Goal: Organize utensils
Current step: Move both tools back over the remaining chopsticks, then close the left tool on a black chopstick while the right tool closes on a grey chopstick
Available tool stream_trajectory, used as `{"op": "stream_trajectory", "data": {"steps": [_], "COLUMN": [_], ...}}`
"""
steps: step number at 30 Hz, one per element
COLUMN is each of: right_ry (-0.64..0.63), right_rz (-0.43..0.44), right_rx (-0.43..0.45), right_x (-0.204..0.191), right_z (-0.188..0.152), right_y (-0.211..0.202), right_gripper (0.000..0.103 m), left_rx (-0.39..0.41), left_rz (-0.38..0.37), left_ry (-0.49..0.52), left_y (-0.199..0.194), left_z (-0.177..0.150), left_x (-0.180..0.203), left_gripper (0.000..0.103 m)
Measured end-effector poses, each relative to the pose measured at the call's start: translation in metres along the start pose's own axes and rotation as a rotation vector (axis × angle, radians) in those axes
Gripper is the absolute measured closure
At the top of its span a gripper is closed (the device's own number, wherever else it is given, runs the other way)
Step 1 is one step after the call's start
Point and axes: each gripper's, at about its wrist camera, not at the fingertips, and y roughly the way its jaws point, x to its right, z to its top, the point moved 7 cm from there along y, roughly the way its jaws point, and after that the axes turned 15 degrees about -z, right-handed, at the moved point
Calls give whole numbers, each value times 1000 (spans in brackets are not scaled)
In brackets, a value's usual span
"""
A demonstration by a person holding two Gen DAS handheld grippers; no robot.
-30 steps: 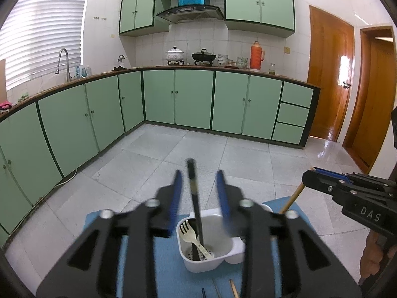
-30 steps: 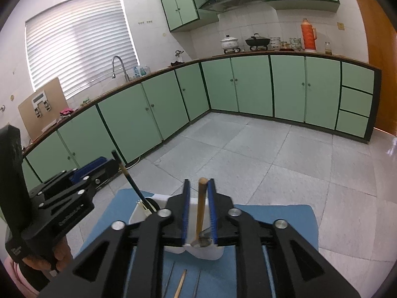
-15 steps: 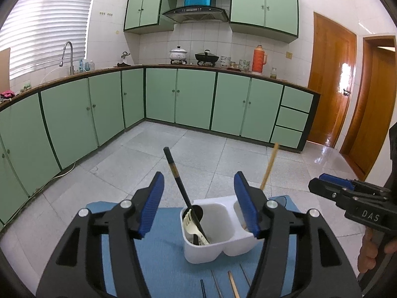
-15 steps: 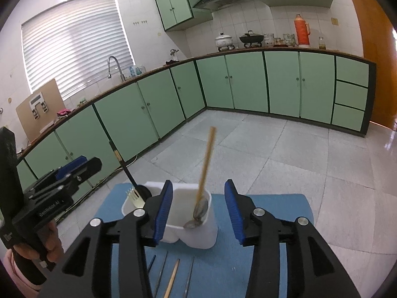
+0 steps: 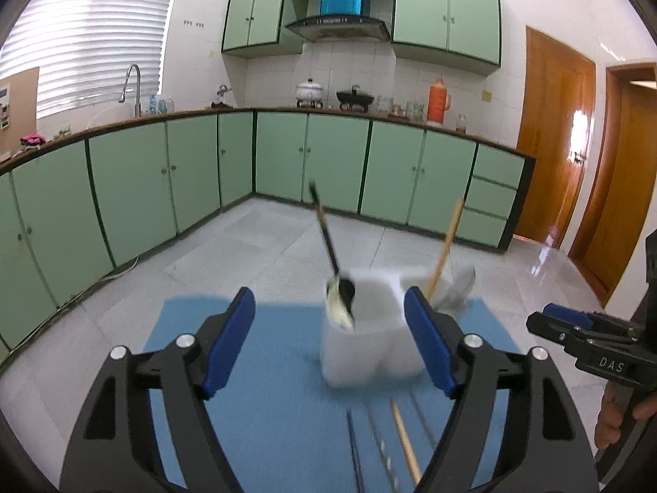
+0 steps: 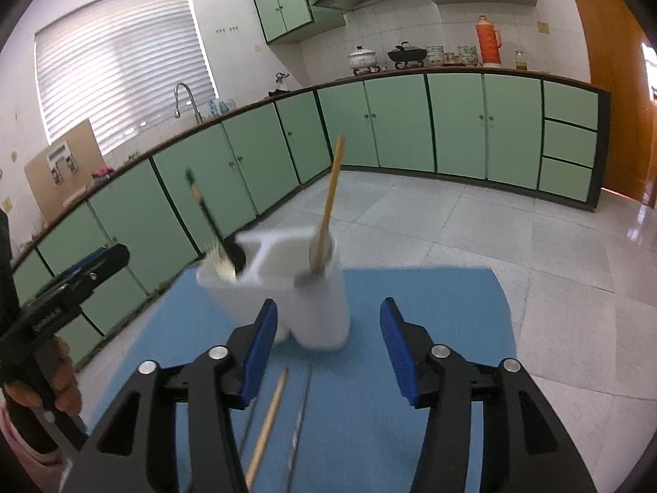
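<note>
Left tool opening, nothing gripped. Right tool opening too, empty. Caddy just ahead of both on blue mat: black ladle and fork in left bin, wooden spoon in right. Chopsticks under tools, likely next.

The work area is formed by a blue mat spread flat on the pale tiled floor. A white two-compartment utensil holder is stood upright on the mat, near its far edge. In front of the holder, several thin utensils are laid directly on the mat: a wooden chopstick and dark metal sticks beside it, blurred.
</note>
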Motion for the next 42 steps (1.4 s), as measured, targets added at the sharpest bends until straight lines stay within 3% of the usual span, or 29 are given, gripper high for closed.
{"op": "stream_trajectory", "data": {"steps": [11,14,16,20,24,42], "right_ry": [8,10,-3,-30,-34,-91], "right_rz": [-94,-89,-92,-80,-51,-67], "right_rx": [-129,-180,-204,-220,-227,-200], "right_x": [-6,-13,-17,-28,-36,-53], "right_z": [-157,-191,-206,-219,-222,-225], "right_y": [-43,-52,-57,-63,-64,-58], "right_gripper": [52,55,63,69,81,88], "left_rx": [-215,-246,-268,-310,-331,-328], "left_rz": [43,55,58,48,45,-19], "left_ry": [-28,-49,-43,-47,-34,-94], "left_y": [-53,-66,-70,-73,-72,-62], "left_z": [-143,-168,-182,-202,-215,-227], "left_x": [11,10,12,13,20,28], "left_gripper": [22,23,27,34,40,51]}}
